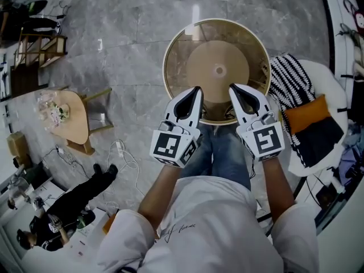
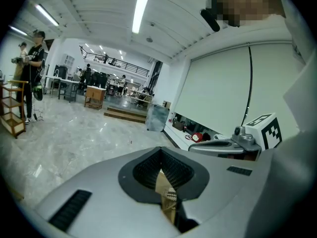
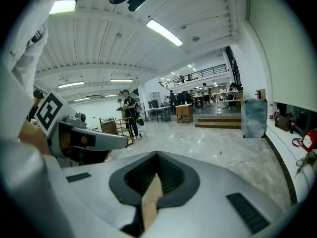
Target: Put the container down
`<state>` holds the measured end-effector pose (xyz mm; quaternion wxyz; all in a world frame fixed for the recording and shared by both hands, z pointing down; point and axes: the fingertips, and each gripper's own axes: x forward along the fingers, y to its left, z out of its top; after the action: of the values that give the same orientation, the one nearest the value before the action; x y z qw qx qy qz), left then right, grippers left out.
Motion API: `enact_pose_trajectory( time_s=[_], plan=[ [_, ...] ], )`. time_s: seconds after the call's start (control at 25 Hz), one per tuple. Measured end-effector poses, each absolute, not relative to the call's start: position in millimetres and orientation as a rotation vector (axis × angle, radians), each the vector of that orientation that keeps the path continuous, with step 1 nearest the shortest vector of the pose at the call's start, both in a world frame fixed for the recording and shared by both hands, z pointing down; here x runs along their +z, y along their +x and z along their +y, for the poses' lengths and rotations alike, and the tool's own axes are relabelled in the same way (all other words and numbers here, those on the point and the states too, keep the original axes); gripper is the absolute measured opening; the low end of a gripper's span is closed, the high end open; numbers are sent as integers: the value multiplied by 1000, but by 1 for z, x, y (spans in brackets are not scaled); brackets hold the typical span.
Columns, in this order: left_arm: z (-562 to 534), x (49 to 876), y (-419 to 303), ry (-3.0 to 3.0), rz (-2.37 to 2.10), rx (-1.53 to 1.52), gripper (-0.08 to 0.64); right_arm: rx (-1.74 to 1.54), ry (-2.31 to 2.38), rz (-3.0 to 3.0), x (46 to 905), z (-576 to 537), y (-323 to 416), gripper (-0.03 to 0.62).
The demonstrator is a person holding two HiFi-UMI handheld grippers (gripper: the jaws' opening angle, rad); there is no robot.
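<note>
Holding the round container [image 1: 219, 67] by its near rim, both tongs are clamped shut on it. Left tongs [image 1: 196, 92] grip the left-near part and right tongs [image 1: 235, 91] the right-near part, with the thin tan wall [image 2: 166, 192] pinched between the jaws. The container extends straight ahead of both tongs, away from the person, roughly level, over the marble floor [image 1: 136, 33]; no counter shows beneath. It is round, so it has no long axis, and both hands are equally near. Put-down looks not yet done. Next likely needs both tongs lowering together, kept level, then release.
</note>
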<state>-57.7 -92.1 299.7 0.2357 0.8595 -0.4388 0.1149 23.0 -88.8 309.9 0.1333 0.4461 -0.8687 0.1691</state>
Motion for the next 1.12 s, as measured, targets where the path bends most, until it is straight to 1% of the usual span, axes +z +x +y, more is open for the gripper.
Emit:
enact_pose_trajectory(
  time_s=[0.84, 1.12],
  plan=[
    [-79, 228, -51, 2434, -1201, 278, 17, 440, 1288, -2562, 232, -76, 27, 17],
    [-73, 202, -57, 2464, -1212, 266, 17, 485, 1298, -2572, 206, -70, 30, 17]
  ],
)
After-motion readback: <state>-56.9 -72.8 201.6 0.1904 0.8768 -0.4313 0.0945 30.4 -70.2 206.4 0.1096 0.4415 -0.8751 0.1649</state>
